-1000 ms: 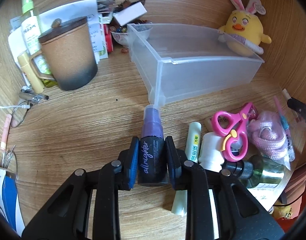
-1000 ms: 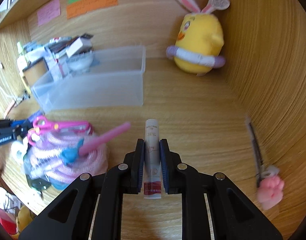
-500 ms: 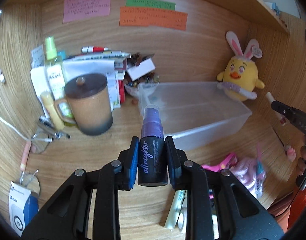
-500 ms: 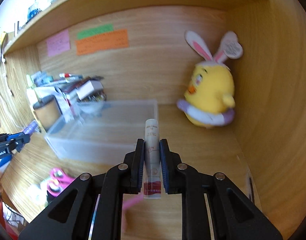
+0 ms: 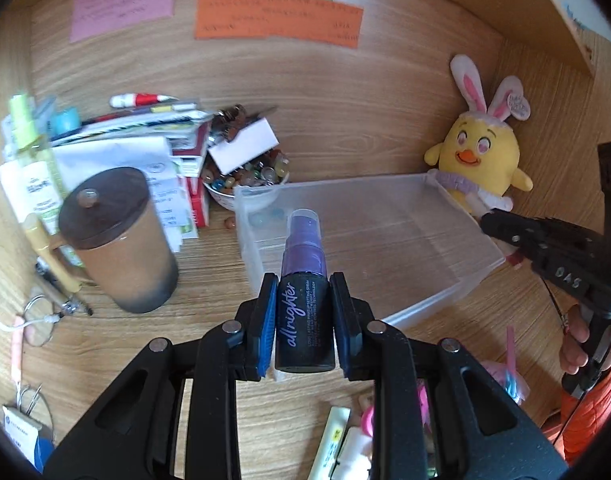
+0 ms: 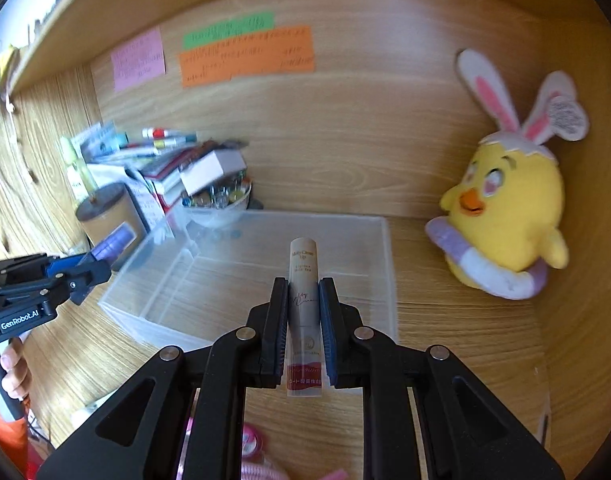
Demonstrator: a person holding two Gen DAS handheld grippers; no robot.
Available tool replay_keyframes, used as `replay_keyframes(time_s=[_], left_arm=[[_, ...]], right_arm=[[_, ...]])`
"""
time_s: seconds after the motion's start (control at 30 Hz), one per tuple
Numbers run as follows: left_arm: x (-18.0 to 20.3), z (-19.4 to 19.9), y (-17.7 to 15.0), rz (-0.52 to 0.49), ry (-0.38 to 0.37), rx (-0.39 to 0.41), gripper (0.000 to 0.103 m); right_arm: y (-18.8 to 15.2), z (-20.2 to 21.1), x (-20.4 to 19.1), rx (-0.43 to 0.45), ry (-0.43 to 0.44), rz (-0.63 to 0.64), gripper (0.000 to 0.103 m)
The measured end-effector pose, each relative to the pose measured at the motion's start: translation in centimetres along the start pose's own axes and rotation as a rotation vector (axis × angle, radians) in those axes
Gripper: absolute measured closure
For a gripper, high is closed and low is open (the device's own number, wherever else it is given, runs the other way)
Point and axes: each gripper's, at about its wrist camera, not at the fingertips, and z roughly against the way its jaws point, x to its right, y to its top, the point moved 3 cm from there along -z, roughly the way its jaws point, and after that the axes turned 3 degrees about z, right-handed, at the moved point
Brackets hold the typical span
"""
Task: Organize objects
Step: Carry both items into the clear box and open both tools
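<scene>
My left gripper (image 5: pixel 304 320) is shut on a black spray bottle with a purple top (image 5: pixel 304 308), held in the air at the near edge of the clear plastic bin (image 5: pixel 457 300). My right gripper (image 6: pixel 303 328) is shut on a slim beige lip-balm tube (image 6: pixel 303 280), held above the bin's near rim (image 6: pixel 389 280). The bin looks empty. The right gripper also shows in the left wrist view (image 5: pixel 489 222) at the bin's right corner. The left gripper shows in the right wrist view (image 6: pixel 91 268) at the bin's left side.
A yellow chick plush (image 5: pixel 481 160) sits right of the bin. A brown lidded mug (image 5: pixel 117 236), a bowl of beads (image 5: pixel 245 180) and stacked papers (image 5: pixel 125 148) stand left of it. A white tube (image 5: pixel 329 444) and pink items (image 5: pixel 509 364) lie on the desk near me.
Both grippers have risen from the desk with their objects and moved toward the bin. The right gripper has come in over the bin's right corner.
</scene>
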Motion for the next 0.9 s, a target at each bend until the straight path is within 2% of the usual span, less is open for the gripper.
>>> replay_keyframes(time_s=[0.27,0.57,0.73,0.83,0.9], left_arm=[[1.0,-3.8,0.4,-0.032,-0.005,-0.092,0.078],[1.2,-5.6,0.2,-0.032,-0.023,-0.141,0.078],[1.7,-5.0,0.1,-0.047,-0.034,-0.126,0.078],[2.0,-4.1,0.1,-0.056,-0.039,-0.107,0.078],[2.1,-3.4,0.2,-0.057,-0.036,-0.094,0.077]], right_arm=[[0.0,-4.3,-0.1,-0.109,-0.003,0.026,0.089],[-0.3,-6.7,-0.6,-0.183,0.009,0.052,0.089],[-0.6,-7.1,-1.0,-0.192,0.01,0.055,0.089],[-0.5,-6.5,-1.2,-0.192,0.017,0.057,0.081],[-0.4,-5.6,-1.0,-0.169,0.017,0.053,0.067]])
